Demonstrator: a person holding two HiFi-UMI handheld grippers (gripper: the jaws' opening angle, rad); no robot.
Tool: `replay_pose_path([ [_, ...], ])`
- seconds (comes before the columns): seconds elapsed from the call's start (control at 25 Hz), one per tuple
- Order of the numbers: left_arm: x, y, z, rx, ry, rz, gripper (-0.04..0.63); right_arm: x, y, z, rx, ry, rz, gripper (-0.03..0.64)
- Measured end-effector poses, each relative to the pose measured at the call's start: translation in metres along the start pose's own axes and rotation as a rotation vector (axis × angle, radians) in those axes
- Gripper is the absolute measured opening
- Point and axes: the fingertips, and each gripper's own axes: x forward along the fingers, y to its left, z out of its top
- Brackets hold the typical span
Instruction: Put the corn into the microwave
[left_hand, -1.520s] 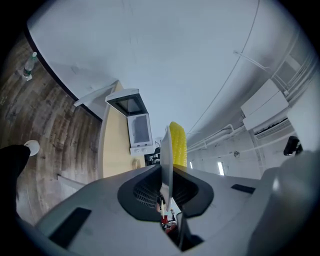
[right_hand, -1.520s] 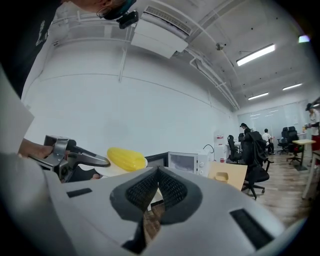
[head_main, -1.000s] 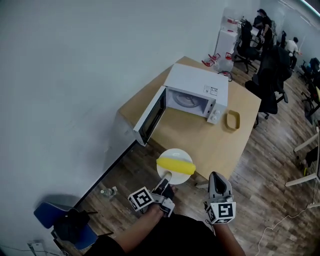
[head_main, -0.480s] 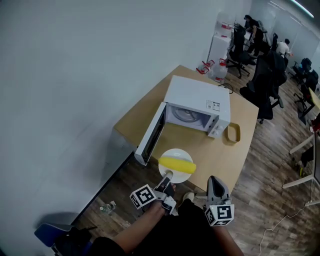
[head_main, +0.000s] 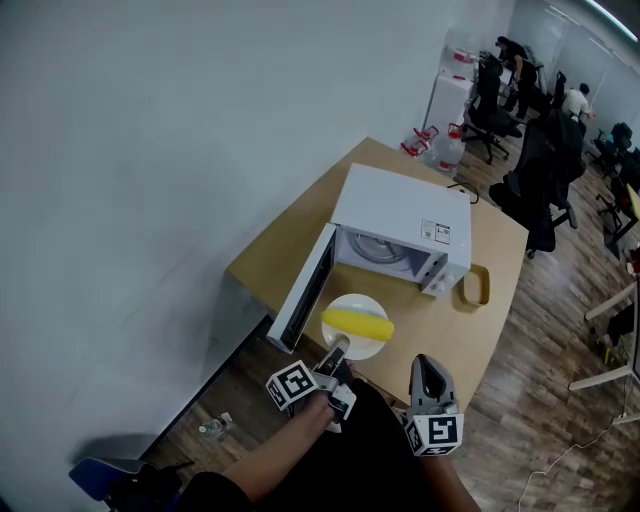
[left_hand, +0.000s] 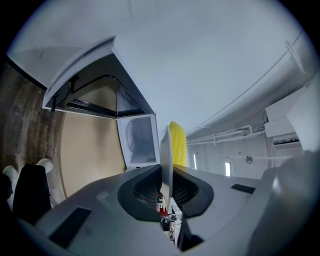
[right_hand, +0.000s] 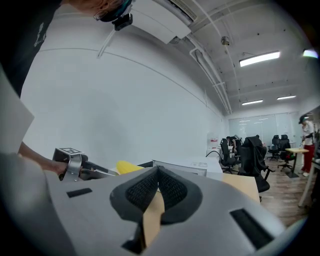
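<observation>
A yellow corn cob (head_main: 357, 323) lies on a white plate (head_main: 355, 302). My left gripper (head_main: 338, 350) is shut on the plate's near rim and holds it level over the table's front edge, just before the white microwave (head_main: 400, 225), whose door (head_main: 305, 300) stands open to the left. In the left gripper view the plate (left_hand: 166, 150) shows edge-on between the jaws, with the corn (left_hand: 178, 145) beside it and the microwave's cavity (left_hand: 139, 140) ahead. My right gripper (head_main: 428, 375) hangs to the right of the plate, shut and empty. From the right gripper view the corn (right_hand: 129, 166) shows at the left.
The wooden table (head_main: 290, 240) stands against a white wall. A tan oval dish (head_main: 475, 285) lies right of the microwave. Water bottles (head_main: 445, 150) stand at the table's far end. Black office chairs (head_main: 545, 180) fill the right. A small bottle (head_main: 212, 428) lies on the floor.
Both grippers have moved forward toward the table. The plate with the corn has come from over the floor to just in front of the open microwave.
</observation>
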Motion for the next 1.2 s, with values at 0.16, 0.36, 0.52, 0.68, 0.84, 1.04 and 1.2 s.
replay_pose_path([
  [0.16,0.04,0.007,0.01,0.022,0.024,0.015,0.028,0.033,-0.02,-0.003,0.031,0.01,-0.005,0.059],
  [0.36,0.092,0.017,0.018,0.033,0.049,0.021,0.028,0.072,-0.053,-0.003,0.105,0.012,-0.018,0.06],
  [0.52,0.131,0.028,0.024,0.026,0.059,0.031,0.028,0.104,-0.072,-0.002,0.08,0.017,-0.018,0.059],
  [0.68,0.165,0.045,0.033,-0.015,0.042,0.059,0.028,0.131,-0.09,-0.007,0.075,0.034,-0.016,0.06],
  [0.84,0.198,0.061,0.047,-0.005,0.021,0.058,0.028,0.155,-0.106,-0.023,0.095,0.065,-0.016,0.06],
  [1.04,0.237,0.089,0.056,0.003,0.007,0.061,0.028,0.175,-0.124,-0.043,0.101,0.101,-0.022,0.059],
  [1.2,0.264,0.107,0.063,0.006,0.003,0.074,0.028,0.186,-0.133,-0.053,0.107,0.112,-0.024,0.059],
])
